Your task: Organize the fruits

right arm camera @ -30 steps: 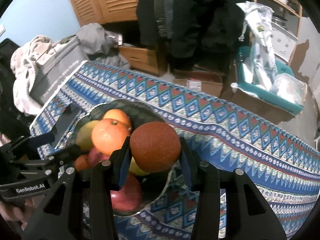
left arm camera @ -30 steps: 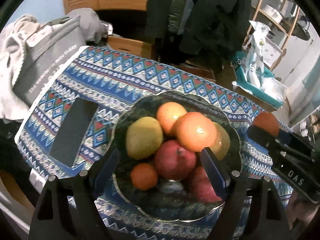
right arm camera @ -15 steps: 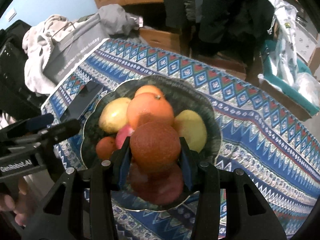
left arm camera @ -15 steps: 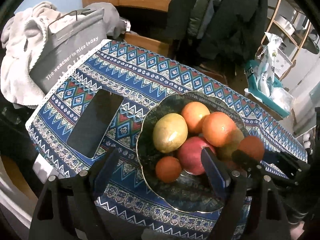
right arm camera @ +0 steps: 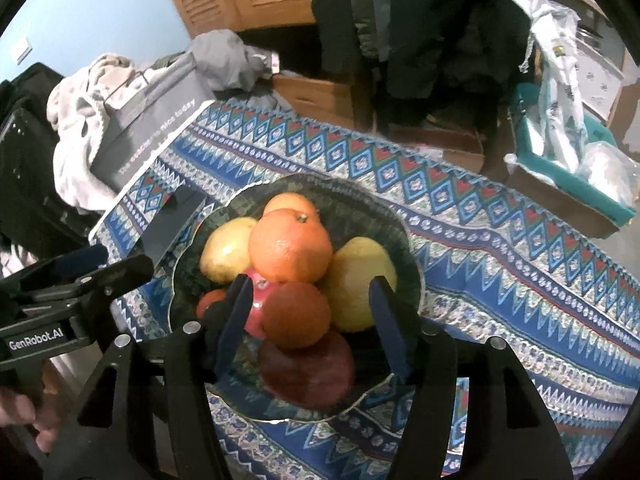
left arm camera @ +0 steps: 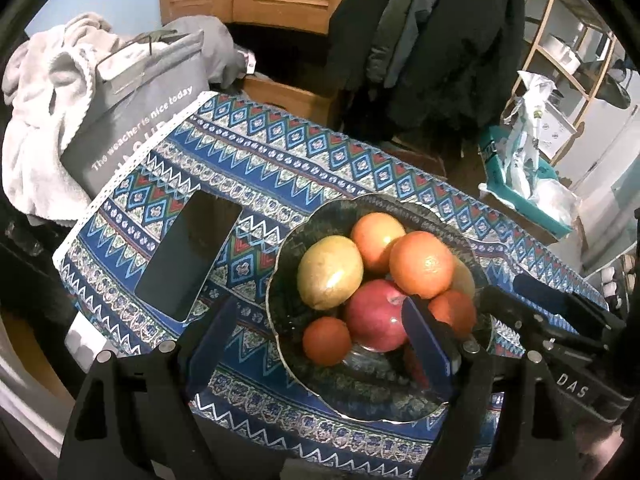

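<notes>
A dark green scalloped bowl on the patterned tablecloth holds several fruits: oranges, yellow pears and red apples. A small dark orange rests on the pile, on top of a red apple. My right gripper is open, its jaws standing wide on either side of that orange without touching it. It also shows in the left wrist view at the bowl's right rim. My left gripper is open and empty above the bowl's near-left edge.
A black phone lies on the cloth left of the bowl. A grey box with towels stands at the table's left end. A teal tray with bags sits beyond the far right edge.
My right gripper lowered the small orange onto the fruit pile and opened, letting it go. My left gripper drew back toward the left, away from the bowl.
</notes>
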Demonstrator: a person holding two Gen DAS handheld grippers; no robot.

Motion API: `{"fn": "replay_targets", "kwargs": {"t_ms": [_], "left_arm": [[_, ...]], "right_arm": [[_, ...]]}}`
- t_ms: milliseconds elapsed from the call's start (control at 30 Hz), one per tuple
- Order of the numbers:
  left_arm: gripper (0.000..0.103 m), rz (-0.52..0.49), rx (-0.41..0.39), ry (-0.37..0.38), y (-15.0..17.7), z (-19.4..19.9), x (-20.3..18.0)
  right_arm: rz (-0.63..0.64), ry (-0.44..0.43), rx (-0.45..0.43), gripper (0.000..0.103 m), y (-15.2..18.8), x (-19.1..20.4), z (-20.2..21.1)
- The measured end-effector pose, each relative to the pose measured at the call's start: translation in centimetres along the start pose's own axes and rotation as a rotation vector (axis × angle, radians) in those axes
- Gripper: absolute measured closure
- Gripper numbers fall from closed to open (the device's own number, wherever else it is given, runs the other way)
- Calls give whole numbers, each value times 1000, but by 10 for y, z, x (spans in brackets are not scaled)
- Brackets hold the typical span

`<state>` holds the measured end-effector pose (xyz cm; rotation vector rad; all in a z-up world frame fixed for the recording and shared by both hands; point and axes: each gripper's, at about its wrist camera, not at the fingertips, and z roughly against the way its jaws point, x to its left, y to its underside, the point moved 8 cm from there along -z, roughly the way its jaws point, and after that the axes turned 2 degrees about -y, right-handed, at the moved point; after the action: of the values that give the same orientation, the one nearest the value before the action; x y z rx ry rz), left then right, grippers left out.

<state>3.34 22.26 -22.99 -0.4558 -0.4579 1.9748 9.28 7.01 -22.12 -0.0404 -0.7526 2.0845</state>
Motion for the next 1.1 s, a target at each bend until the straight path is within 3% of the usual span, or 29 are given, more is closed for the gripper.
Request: {"fn": "replay_targets", "kwargs": {"t_ms": [600,900,1100], "left_arm": [[16,-77,-118,21,-18,50,-35],[15,-106,-177,70,-28,75,-61],[6,-126,-237,79,-35,99,-75]], "right_arm": [[1,154,-175,33,-27,-24,81],[-1,233,-266,24,-35,-35,124],[-7,289,-317,22,-35,-45,153]]}}
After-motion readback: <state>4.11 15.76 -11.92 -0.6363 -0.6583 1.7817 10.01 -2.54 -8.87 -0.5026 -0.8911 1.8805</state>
